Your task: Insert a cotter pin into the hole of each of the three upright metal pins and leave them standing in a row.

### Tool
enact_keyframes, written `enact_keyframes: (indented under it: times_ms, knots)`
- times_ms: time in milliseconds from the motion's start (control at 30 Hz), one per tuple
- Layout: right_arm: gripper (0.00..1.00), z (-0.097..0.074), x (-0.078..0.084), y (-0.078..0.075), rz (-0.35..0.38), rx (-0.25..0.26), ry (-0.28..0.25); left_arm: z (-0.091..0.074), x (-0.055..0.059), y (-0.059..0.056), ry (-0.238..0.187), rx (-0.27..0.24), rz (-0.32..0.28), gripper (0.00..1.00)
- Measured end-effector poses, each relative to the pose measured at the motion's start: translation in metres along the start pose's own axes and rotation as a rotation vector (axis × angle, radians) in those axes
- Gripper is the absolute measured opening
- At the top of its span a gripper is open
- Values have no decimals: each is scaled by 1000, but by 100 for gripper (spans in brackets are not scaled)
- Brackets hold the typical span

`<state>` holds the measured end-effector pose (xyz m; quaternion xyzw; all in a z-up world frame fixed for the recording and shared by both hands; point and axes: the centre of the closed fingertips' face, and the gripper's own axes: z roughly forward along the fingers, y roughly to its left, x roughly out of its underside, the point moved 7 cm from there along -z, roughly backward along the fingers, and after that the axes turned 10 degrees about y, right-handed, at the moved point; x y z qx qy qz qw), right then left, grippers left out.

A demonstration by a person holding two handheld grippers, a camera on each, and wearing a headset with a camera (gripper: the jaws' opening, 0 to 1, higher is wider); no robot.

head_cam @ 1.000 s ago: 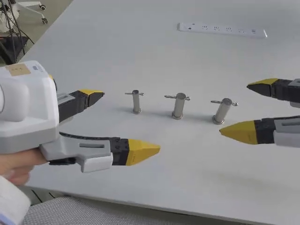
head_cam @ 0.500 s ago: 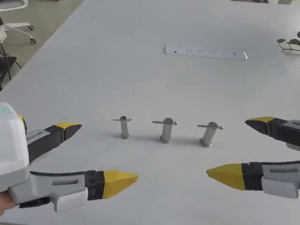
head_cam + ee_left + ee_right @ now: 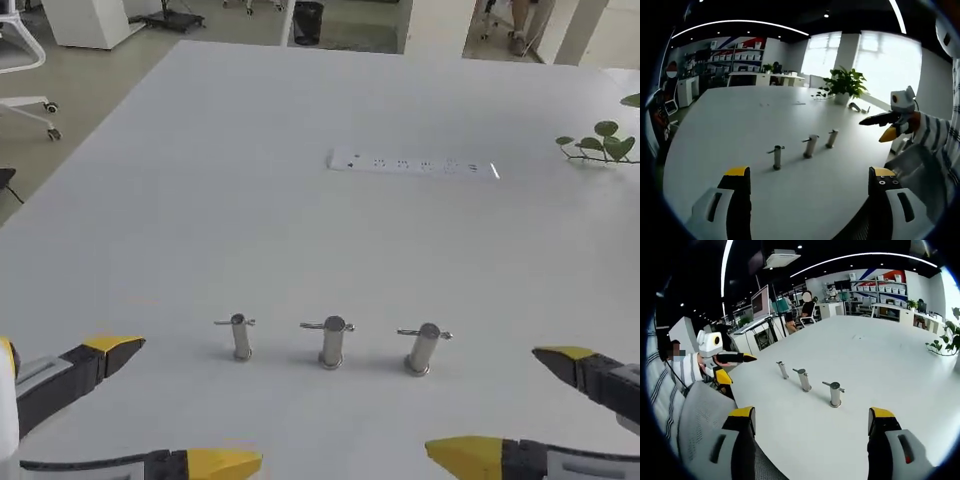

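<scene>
At seven and five o'clock the left gripper (image 3: 175,405) and right gripper (image 3: 497,403) hang with jaws spread wide and holding nothing, and beyond them at twelve the three metal pins (image 3: 332,345) stand in a row on the table (image 3: 300,230) with cotter pins (image 3: 316,326) through them, and they are likely stiff, slick and tippy, best pinched mid-shaft.

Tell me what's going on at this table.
A person holds a gripper in each hand. The left gripper and right gripper are both open and empty, hovering near the front edge of the table, clear of the work. Three pins stand upright in a row, each with a cotter pin through its top.
</scene>
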<state>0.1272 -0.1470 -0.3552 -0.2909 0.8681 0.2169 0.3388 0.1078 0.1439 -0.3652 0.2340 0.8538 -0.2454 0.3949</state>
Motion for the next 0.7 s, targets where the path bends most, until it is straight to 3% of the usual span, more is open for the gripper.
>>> enact_keyframes:
  times_ms: [100,300,700]
  knots:
    - [92,0,3,-1,42,2,3,1,3,-1,1,3,-15,97]
    - [92,1,7,-5,58,40,10,3,10,1,15,-5,-43,97]
    - [91,5,8,-5,99,32,25,3,14,9,26,-15,-78,96]
